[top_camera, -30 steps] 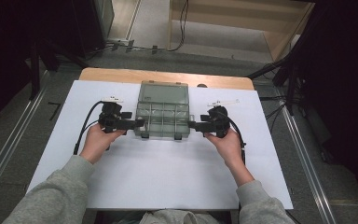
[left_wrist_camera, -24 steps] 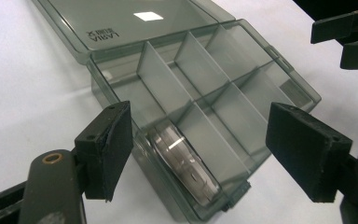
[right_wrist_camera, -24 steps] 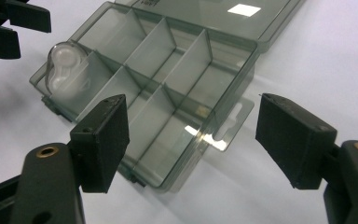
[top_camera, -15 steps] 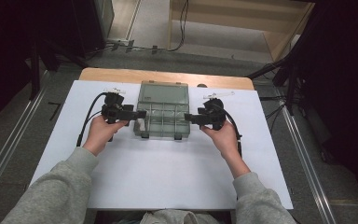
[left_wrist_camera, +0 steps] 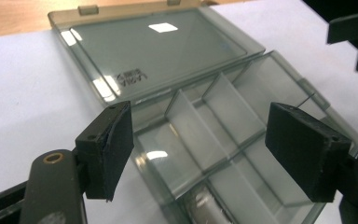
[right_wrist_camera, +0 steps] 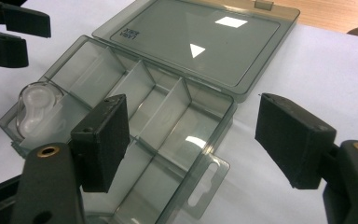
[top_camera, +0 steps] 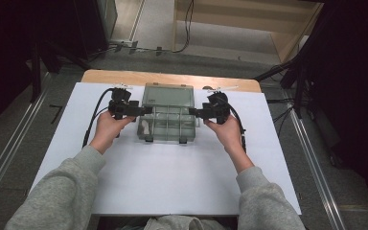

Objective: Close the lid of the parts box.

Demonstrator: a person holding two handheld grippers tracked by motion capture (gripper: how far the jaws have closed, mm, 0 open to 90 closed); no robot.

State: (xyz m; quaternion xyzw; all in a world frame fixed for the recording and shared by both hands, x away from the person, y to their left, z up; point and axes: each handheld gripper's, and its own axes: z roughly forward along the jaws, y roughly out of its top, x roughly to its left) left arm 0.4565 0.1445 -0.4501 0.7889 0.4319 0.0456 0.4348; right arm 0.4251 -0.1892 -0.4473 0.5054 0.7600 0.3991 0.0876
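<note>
A clear smoky compartment box (top_camera: pixel 170 125) lies open on the white table cover (top_camera: pixel 172 177), its lid (top_camera: pixel 168 95) flat behind it. A small clear plastic piece (top_camera: pixel 145 127) rests in the left-hand compartment. My left gripper (top_camera: pixel 145 110) points at the box's left side and my right gripper (top_camera: pixel 195 112) at its right side. In the left gripper view the jaws (left_wrist_camera: pixel 205 147) stand wide apart around the box's corner (left_wrist_camera: pixel 214 140), holding nothing. The right gripper (right_wrist_camera: pixel 198 140) is likewise open over the dividers (right_wrist_camera: pixel 140 102), with the plastic piece (right_wrist_camera: pixel 35 109) farther off.
The wooden table edge (top_camera: pixel 124 76) shows behind the white cover. Metal rails (top_camera: pixel 9 153) run along both sides of the table, and cables lie on the floor beyond. Each gripper's cable (top_camera: pixel 93 122) trails over the cover beside the hand.
Both grippers have moved a little away from the person along the box's sides and slightly inward toward it. The box has stayed in place.
</note>
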